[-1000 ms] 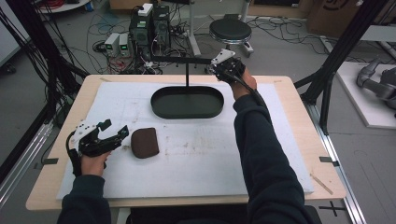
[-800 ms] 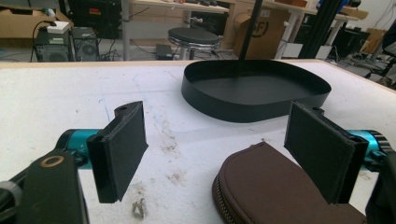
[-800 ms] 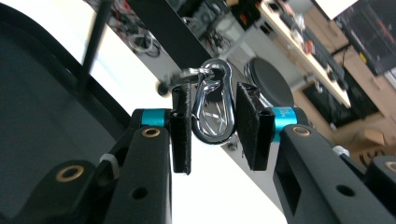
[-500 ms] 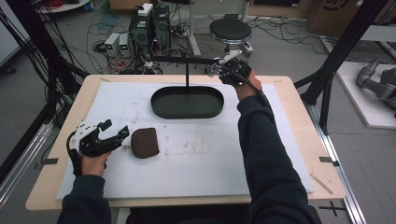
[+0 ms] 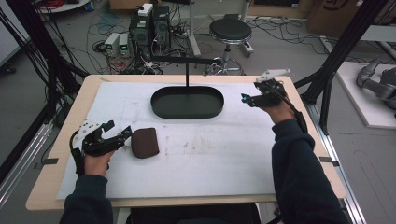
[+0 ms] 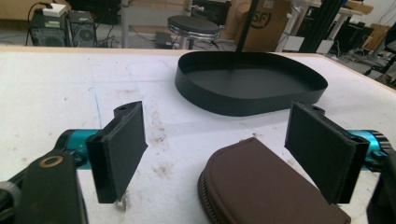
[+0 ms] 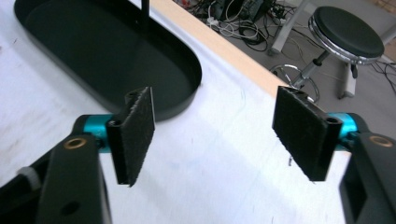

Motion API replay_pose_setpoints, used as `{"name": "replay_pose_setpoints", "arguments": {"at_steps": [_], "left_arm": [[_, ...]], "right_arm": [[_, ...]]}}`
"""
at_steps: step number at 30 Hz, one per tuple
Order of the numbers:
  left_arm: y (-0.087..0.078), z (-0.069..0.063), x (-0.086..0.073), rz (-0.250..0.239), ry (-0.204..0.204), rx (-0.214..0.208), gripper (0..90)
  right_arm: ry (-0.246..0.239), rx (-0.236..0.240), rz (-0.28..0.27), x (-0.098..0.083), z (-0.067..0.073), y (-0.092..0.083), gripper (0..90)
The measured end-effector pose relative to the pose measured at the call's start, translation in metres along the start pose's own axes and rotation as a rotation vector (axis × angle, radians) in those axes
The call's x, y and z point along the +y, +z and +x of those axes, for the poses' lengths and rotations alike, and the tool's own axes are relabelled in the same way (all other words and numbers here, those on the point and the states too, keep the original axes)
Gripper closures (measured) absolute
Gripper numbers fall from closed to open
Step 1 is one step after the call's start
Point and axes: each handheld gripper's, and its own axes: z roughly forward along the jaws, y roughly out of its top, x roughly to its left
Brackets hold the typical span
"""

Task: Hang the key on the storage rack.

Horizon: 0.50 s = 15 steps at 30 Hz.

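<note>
Two grippers, both spread wide and empty: the left gripper hovers just beside one brown pouch lying on the white mat, the right gripper hangs right of one black oval tray.

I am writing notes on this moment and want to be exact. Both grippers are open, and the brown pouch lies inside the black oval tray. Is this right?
Not quite. The brown pouch lies on the white mat, apart from the black oval tray, by the open left gripper, as the high view shows. The right gripper is open too.
</note>
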Motion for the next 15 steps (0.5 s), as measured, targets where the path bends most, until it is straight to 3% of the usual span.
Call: {"name": "replay_pose_setpoints", "arguments": {"at_steps": [2, 6, 11, 15], "left_arm": [[0.002, -0.003, 0.001, 0.001, 0.006, -0.004, 19.6], [0.005, -0.008, 0.002, 0.008, 0.028, -0.006, 18.5], [0.007, -0.01, 0.004, 0.011, 0.038, -0.006, 18.4], [0.007, -0.011, 0.004, 0.015, 0.034, 0.001, 18.5]], "right_arm": [[0.022, 0.012, 0.013, -0.017, 0.0, -0.009, 26.1], [0.072, 0.029, -0.017, -0.054, 0.005, -0.021, 23.6], [0.148, 0.03, -0.037, -0.099, 0.016, -0.021, 21.5], [0.206, 0.036, -0.052, -0.118, 0.021, -0.019, 21.4]]}}
